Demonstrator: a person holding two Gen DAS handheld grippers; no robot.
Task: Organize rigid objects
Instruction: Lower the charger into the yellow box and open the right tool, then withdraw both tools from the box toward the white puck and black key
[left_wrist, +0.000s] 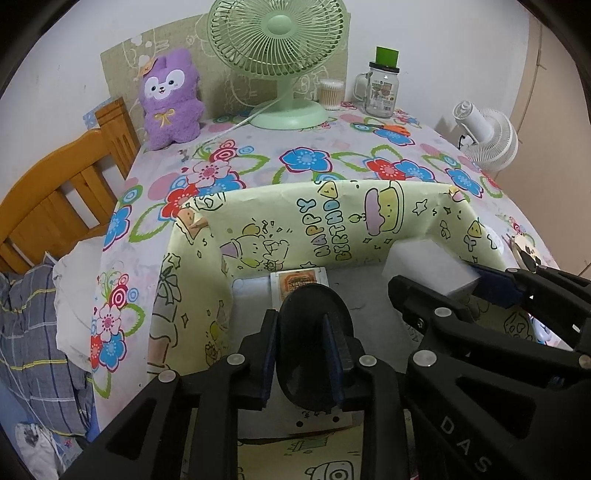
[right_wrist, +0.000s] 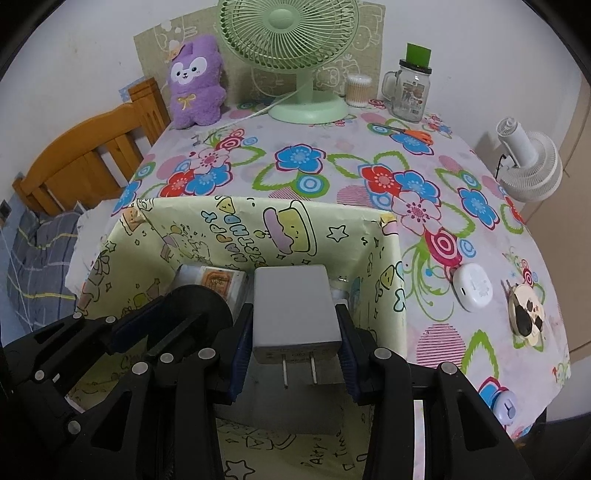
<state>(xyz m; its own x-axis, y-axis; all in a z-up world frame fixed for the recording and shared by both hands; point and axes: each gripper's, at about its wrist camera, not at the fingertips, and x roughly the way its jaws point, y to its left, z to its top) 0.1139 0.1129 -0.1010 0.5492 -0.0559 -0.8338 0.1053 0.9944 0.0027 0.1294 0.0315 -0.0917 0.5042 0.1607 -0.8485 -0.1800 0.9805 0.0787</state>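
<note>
A box (left_wrist: 373, 221) lined with yellow-green birthday paper stands at the near edge of the flowered table (left_wrist: 314, 162). My left gripper (left_wrist: 301, 332) reaches down into the box. A thin black disc (left_wrist: 314, 295) leans loosely between its blue pads, and the jaws stand apart from it. My right gripper (right_wrist: 293, 314) is also in the box (right_wrist: 332, 229), shut on a grey-white plug adapter (right_wrist: 291, 299) whose two prongs point towards the camera. The left wrist view shows that adapter (left_wrist: 428, 266) at the right. A flat pack with an orange label (left_wrist: 299, 282) lies on the box floor.
At the back stand a purple plush (right_wrist: 195, 81), a green fan (right_wrist: 291, 44), a swab tub (right_wrist: 358, 90) and a glass jar (right_wrist: 410, 92), with orange scissors (right_wrist: 413, 133) nearby. A white oval case (right_wrist: 472, 288) and a round trinket (right_wrist: 524, 314) lie right of the box. A wooden bed frame (left_wrist: 62, 192) borders the left.
</note>
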